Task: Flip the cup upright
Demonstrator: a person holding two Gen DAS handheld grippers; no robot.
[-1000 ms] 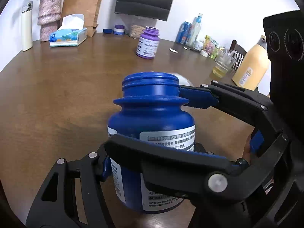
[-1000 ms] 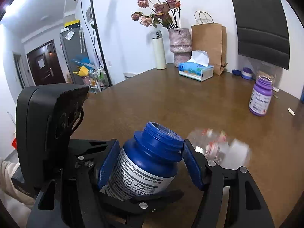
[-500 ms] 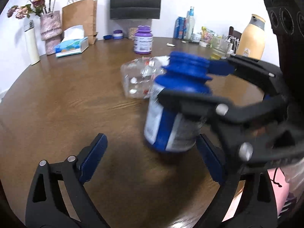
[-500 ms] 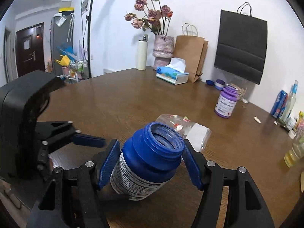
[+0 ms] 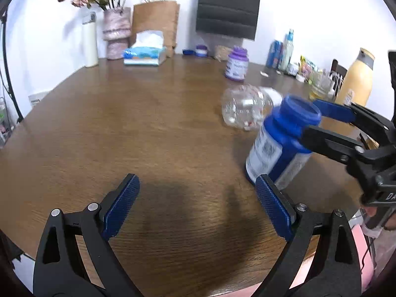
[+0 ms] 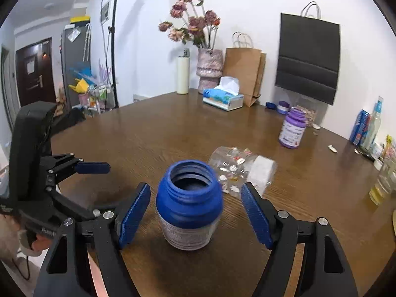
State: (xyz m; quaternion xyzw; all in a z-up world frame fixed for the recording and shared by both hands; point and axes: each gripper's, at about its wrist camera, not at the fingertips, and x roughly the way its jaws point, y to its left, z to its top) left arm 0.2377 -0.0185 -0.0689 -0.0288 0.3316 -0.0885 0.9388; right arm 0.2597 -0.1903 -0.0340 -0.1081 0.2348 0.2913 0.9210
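Note:
The cup is a lidless blue jar with a white label. It stands upright on the brown table, mouth up. My right gripper is open around it, with a gap between each blue pad and the jar's sides. In the left wrist view the blue jar is at the right, with the right gripper flanking its neck. My left gripper is open and holds nothing, a short way to the jar's left. Its blue pad shows in the right wrist view.
A clear plastic bottle lies on its side just behind the jar. Farther back are a purple jar, a tissue box, a flower vase and paper bags. A glass and bottles line the right edge.
My left gripper let go of the jar and drew back to the left. The right gripper brought the tilted jar upright onto the table and opened.

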